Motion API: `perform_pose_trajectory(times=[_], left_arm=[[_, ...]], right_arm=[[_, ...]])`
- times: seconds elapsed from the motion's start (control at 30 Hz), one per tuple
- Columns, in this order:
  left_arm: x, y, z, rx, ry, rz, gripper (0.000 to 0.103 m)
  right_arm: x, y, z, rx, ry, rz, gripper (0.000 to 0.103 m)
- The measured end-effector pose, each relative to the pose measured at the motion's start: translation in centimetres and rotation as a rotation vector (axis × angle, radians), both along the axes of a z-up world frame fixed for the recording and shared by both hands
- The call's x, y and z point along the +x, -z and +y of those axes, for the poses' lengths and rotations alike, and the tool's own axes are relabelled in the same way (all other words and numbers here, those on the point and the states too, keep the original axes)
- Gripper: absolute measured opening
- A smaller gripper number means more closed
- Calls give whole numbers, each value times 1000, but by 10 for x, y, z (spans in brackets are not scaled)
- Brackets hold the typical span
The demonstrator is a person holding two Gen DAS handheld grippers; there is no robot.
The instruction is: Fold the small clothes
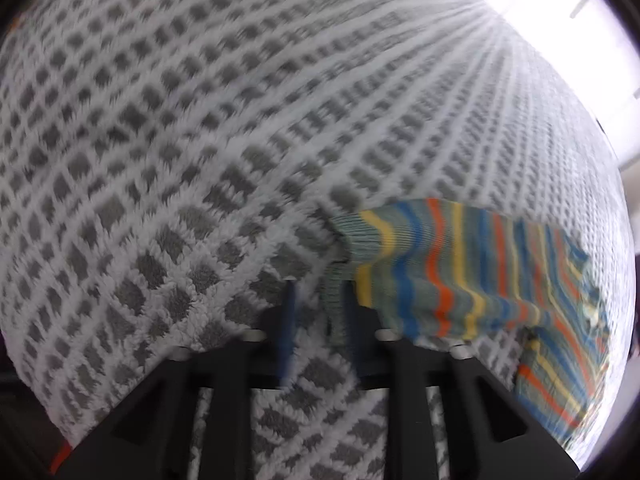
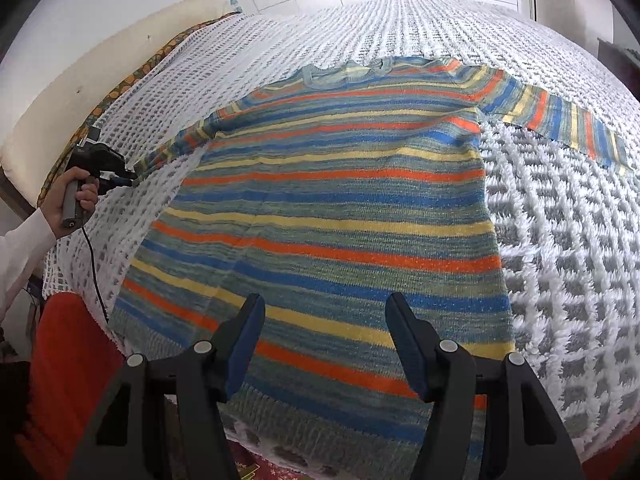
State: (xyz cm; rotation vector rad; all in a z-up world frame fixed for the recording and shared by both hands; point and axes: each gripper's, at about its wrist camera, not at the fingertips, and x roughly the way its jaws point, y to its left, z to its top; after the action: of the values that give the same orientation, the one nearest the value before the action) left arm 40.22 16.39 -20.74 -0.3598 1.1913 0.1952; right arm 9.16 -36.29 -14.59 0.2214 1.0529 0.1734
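Left wrist view: the left gripper [image 1: 320,304] is pinched tight on the sleeve cuff [image 1: 340,280] of the striped sweater [image 1: 480,280], lifted just above the checked blanket [image 1: 200,160]. Blurry here.

Right wrist view: the right gripper [image 2: 326,344] gapes wide, holding nothing, above the sweater's hem [image 2: 320,412]. The sweater lies flat on the blanket, far sleeve [image 2: 560,124] stretched out.
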Motion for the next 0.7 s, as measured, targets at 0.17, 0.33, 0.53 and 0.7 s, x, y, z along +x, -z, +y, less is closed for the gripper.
perform_pose_trajectory(times=[0.17,0.33,0.53,0.7], left_arm=[[-23,-31,-43,138,140,-105,81],[-34,-28,-76,-95,317,-55,65],[-41,-1,-151,-242,563,-11,46],[-12,7,-188,-269,558,-44,40]], right_arm=[[4,-9,-9,-3,40,-25,63],[14,-16,-5,27,37,-29,63],[11,-12,16,34,-13,-13,63],[3,-7,20,34,-21,6,63]])
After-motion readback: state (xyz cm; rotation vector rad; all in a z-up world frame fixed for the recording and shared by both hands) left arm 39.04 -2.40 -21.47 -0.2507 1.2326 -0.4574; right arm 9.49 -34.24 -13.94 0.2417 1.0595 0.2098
